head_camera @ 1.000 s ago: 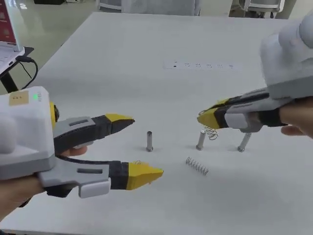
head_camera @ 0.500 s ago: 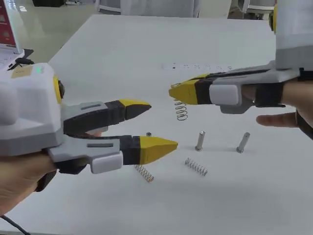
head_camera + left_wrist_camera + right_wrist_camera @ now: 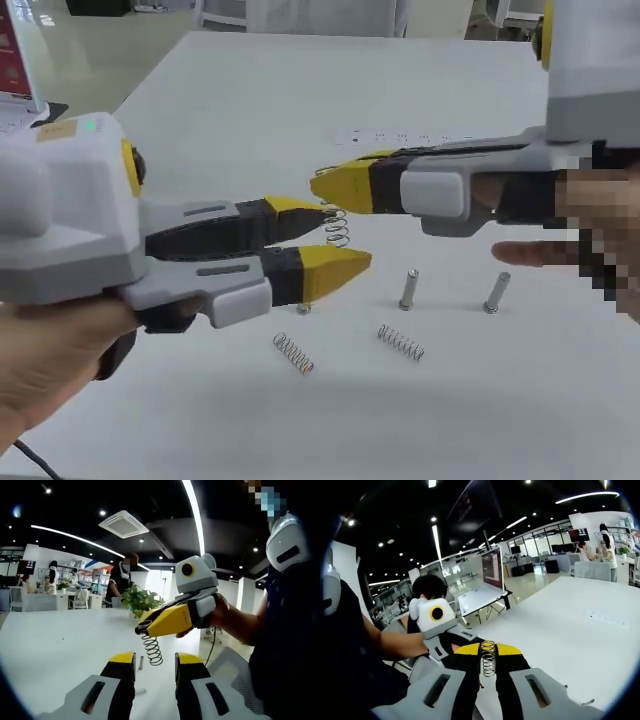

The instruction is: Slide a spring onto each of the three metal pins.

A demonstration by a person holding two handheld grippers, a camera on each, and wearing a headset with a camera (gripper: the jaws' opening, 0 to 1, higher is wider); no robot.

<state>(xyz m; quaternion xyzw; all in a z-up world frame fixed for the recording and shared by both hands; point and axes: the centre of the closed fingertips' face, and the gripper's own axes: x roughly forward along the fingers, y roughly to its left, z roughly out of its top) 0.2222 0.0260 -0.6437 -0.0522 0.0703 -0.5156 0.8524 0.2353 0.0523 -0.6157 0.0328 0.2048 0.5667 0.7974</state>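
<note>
The held spring (image 3: 337, 226) hangs upright from the tips of the right claw (image 3: 325, 188), which is clamped on its top coils, above the counter (image 3: 250, 110). It dangles in the narrow gap at the tips of the left claw (image 3: 345, 236), whose jaws stand slightly apart around nothing. Whether the coil touches either of those tips cannot be made out from the head view; the left gripper view puts it just ahead of them.

Below, two pins (image 3: 408, 288) (image 3: 497, 291) stand upright and near each other on the counter. The third pin (image 3: 303, 308) is almost wholly hidden behind the left claw's lower jaw, with just its base peeping out. Two loose springs (image 3: 293, 353) (image 3: 401, 341) lie flat in front of the pins, apart from each other. The hand holding the right claw is partly cut off by the frame edge.

The counter is plain white and matte, with a socket strip (image 3: 410, 133) set into it farther back. Around it lies an open office with a dark ceiling, long light strips, a leafy plant (image 3: 140, 600), and distant people too small to read.
</note>
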